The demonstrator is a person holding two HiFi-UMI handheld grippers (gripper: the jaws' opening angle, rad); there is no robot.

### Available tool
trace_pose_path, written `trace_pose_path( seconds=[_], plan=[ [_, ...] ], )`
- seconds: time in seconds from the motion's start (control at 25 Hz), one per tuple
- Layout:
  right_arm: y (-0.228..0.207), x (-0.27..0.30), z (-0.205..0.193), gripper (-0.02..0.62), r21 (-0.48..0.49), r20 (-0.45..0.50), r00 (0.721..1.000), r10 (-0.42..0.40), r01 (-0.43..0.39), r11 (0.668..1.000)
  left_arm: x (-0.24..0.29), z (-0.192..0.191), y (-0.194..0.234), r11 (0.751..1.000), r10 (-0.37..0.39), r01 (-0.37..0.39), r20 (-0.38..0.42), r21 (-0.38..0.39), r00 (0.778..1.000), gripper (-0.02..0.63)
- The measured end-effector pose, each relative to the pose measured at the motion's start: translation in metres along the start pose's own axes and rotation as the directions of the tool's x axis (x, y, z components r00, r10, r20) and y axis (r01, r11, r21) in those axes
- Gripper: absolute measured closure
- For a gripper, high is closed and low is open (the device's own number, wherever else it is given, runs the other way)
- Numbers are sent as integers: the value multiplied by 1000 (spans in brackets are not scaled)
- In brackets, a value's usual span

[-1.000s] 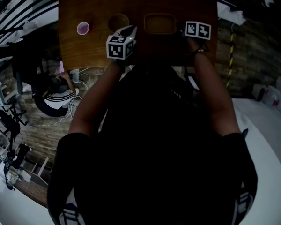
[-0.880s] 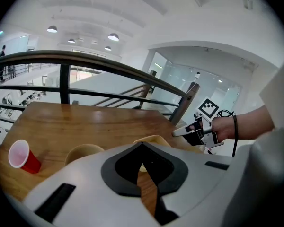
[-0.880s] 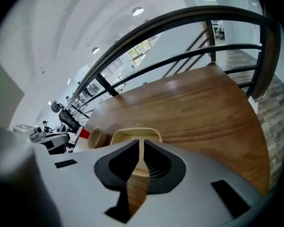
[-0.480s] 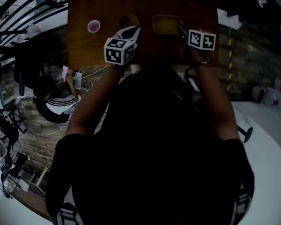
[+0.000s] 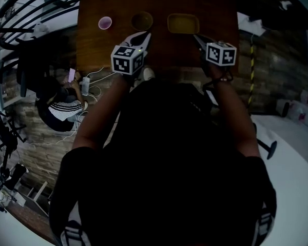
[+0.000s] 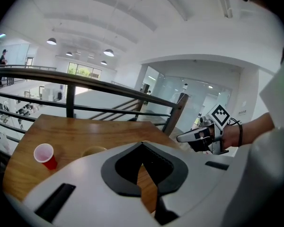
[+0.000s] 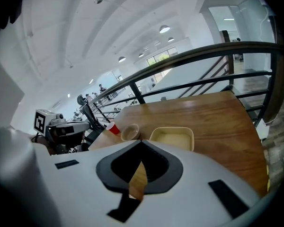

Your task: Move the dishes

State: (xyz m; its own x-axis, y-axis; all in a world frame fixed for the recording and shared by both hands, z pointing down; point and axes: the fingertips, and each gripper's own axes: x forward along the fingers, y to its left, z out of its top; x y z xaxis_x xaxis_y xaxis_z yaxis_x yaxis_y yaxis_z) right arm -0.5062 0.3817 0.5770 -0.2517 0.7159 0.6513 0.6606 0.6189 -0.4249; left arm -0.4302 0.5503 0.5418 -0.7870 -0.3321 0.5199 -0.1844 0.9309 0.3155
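Left tool (image 5: pixel 143 36): jaws together, nothing between them, poised over the near part of the surface (image 5: pixel 215 9). Right tool (image 5: pixel 196 36): likewise closed and empty, roughly level with the left one.

Round bowl (image 5: pixel 142 20) ahead and slightly left of the left tool's tips. Rectangular dish (image 5: pixel 183 23) just ahead of the right tool's tips. Red cup (image 5: pixel 105 22) ahead and well off to the left of the left tool. All three upright, apart from one another, in a row.

Consistent either with an approach to the dishes or with a drawing back after setting them down; not settled here.

Judged for any grip on these dishes: part the jaws before reaching a rim, take one wall squarely, keep the dish level, and steer clear of the cup.
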Motion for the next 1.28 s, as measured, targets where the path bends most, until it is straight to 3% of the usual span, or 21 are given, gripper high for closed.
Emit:
trace_pose_path(
  seconds=[0.32, 0.6, 0.96, 1.28],
  plan=[
    [12, -55, -37, 584, -61, 10, 995, 101, -100, 993, -30, -24, -69, 997, 75, -74, 34, -17, 997, 611],
    [37, -100, -85, 584, -122, 26, 988, 152, -148, 981, -61, -53, -127, 996, 94, -94, 47, -10, 994, 611],
    [91, -127, -121, 584, -153, 58, 985, 164, -153, 976, -113, -76, -156, 998, 62, -64, 72, 27, 995, 611],
    [179, -140, -151, 584, -170, 100, 983, 153, -135, 976, -195, -90, -153, 998, 3, -10, 116, 56, 993, 611]
  ],
)
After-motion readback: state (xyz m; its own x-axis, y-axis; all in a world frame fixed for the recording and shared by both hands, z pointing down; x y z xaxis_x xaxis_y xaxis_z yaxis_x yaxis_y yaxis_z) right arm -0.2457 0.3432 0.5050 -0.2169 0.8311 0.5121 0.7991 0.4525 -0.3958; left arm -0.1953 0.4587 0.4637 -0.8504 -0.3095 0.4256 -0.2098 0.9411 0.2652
